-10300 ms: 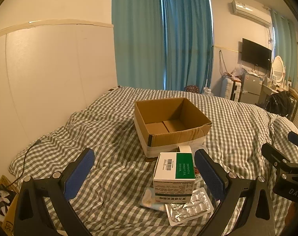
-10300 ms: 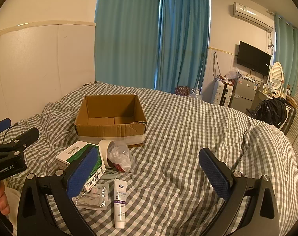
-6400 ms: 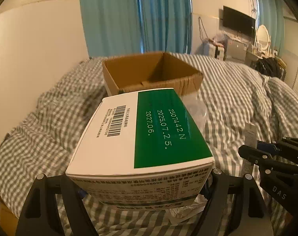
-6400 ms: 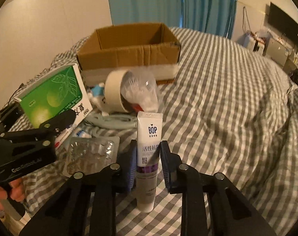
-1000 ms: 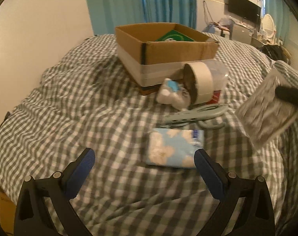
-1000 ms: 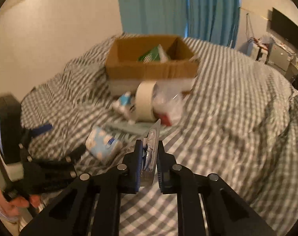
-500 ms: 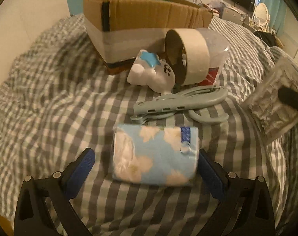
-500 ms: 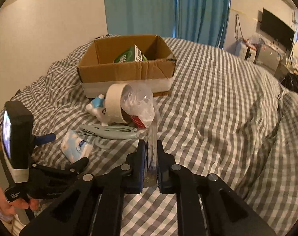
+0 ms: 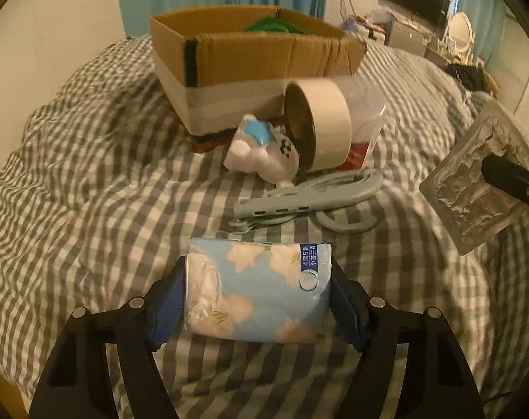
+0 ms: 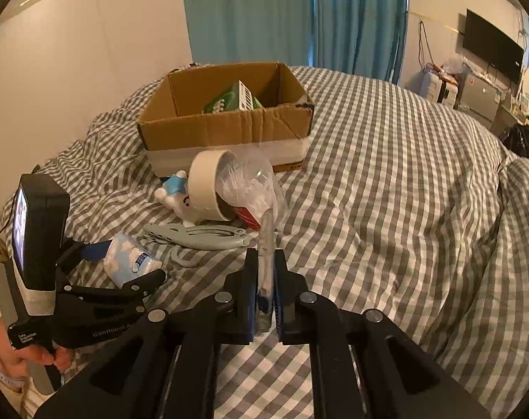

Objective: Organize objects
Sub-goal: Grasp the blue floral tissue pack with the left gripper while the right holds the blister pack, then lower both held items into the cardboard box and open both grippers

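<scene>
My left gripper [image 9: 259, 296] is shut on a blue flowered tissue pack [image 9: 257, 291] lying on the checked bedspread; the pack also shows in the right wrist view [image 10: 130, 260]. My right gripper [image 10: 264, 289] is shut on a silver blister pack [image 10: 265, 244], held edge-on above the bed; the pack shows at the right of the left wrist view [image 9: 474, 188]. The open cardboard box [image 9: 250, 66] stands behind, with a green-and-white medicine box [image 10: 233, 99] inside it.
In front of the box lie a roll of tape [image 9: 318, 127], a white and blue toy figure [image 9: 261, 152], a clear plastic bag [image 10: 250, 185] and a grey-blue folding hanger [image 9: 306, 199]. A wall is at the left, curtains behind.
My left gripper has moved forward and closed its fingers on the tissue pack. My right gripper still holds the blister pack and has barely shifted.
</scene>
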A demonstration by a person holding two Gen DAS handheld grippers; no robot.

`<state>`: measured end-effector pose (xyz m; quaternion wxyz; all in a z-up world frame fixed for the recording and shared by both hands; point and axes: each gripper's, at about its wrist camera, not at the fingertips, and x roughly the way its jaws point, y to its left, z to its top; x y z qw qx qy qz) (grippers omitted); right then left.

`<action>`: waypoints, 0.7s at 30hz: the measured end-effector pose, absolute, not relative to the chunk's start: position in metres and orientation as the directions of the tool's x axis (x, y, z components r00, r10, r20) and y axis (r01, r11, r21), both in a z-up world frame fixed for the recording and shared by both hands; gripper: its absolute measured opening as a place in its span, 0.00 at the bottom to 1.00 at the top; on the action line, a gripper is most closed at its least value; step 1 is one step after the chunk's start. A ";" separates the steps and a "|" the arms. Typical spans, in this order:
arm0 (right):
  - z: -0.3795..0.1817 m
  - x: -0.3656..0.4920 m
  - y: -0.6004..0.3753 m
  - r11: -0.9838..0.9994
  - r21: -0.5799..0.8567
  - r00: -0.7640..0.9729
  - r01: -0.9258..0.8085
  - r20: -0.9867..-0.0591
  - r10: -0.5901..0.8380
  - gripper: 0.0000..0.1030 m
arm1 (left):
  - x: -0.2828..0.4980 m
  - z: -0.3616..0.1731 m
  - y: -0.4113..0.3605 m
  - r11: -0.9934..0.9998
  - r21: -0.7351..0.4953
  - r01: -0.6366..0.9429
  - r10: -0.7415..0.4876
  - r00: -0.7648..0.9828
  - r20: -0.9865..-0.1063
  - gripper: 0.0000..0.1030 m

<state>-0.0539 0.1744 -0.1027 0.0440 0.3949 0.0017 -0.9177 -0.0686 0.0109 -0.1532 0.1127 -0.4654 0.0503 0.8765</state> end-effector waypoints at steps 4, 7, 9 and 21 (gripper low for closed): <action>-0.086 -0.045 0.172 -0.995 0.033 -0.709 0.094 -0.700 -0.090 0.07 | -0.062 -0.123 0.008 -0.971 -0.014 -0.237 0.155 -0.590 -0.792 0.73; -0.073 -0.040 0.169 -0.994 0.023 -0.729 0.106 -0.678 -0.093 0.07 | -0.063 -0.097 0.006 -0.974 -0.015 -0.228 0.159 -0.629 -0.761 0.73; -0.063 -0.039 0.167 -0.994 0.014 -0.743 0.109 -0.663 -0.091 0.07 | -0.065 -0.077 0.005 -0.973 -0.024 -0.228 0.173 -0.661 -0.731 0.73; 0.006 -0.078 0.163 -0.982 -0.007 -0.834 0.187 -0.530 -0.155 0.07 | -0.119 0.001 0.016 -0.980 0.009 -0.201 0.153 -0.771 -0.618 0.73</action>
